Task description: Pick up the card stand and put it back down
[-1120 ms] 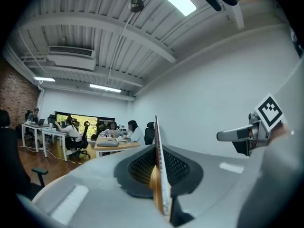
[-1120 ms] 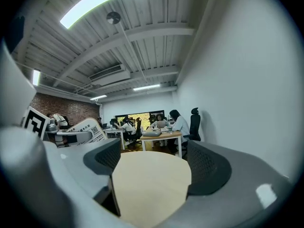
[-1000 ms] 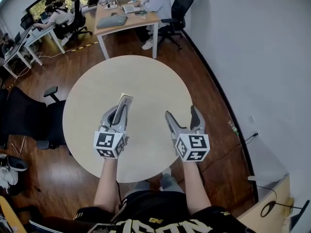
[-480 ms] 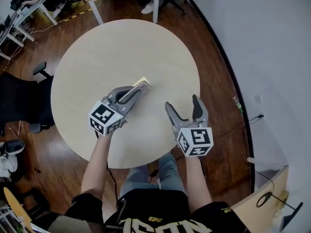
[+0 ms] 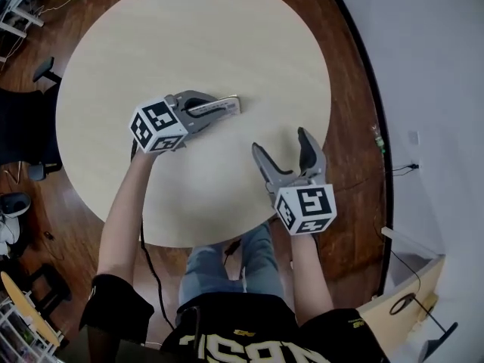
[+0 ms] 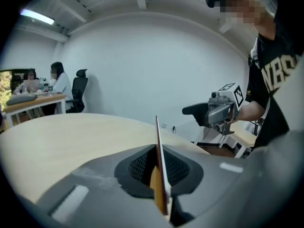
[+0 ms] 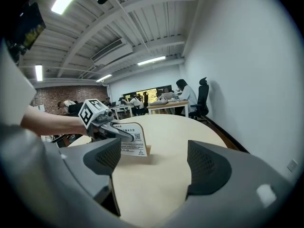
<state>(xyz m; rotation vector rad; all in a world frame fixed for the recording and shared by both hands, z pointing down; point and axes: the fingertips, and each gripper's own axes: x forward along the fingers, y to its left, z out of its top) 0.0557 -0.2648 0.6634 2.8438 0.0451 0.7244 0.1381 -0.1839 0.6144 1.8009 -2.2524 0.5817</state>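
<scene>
- Card stand (image 5: 233, 101) is sitting clamped in the left gripper (image 5: 227, 108), near the middle of the round table (image 5: 189, 36).
- In the left gripper view, the jaws are pressing together on the thin card (image 6: 159, 160), which is standing edge-on between the two dark pads and rising above them.
- In the right gripper view, the stand (image 7: 132, 140) is showing a white printed face with a small square code. Its wooden base is sitting down at the tabletop (image 7: 166, 175), with a shadow right under it. Whether the base is fully resting on the table is not clear.
- The left gripper (image 7: 124, 136) is reaching in from the table's left side and pointing toward its right, slightly downward, gripping the card by its upper part.
- The right gripper (image 5: 281, 146) is hovering over the table's near right edge, apart from the stand.
- Its jaws are standing wide apart (image 7: 154, 163) with nothing between them but bare tabletop, and they are pointing across the table toward the stand.
- From the left gripper view, the right gripper (image 6: 190, 111) is showing beyond the table's far rim (image 6: 57, 137).
- The person is standing at the table's near edge, both forearms stretching out over it.
- A white wall (image 5: 431, 66) is running along the table's right side, and wooden floor (image 5: 355, 203) is showing between the two.
</scene>
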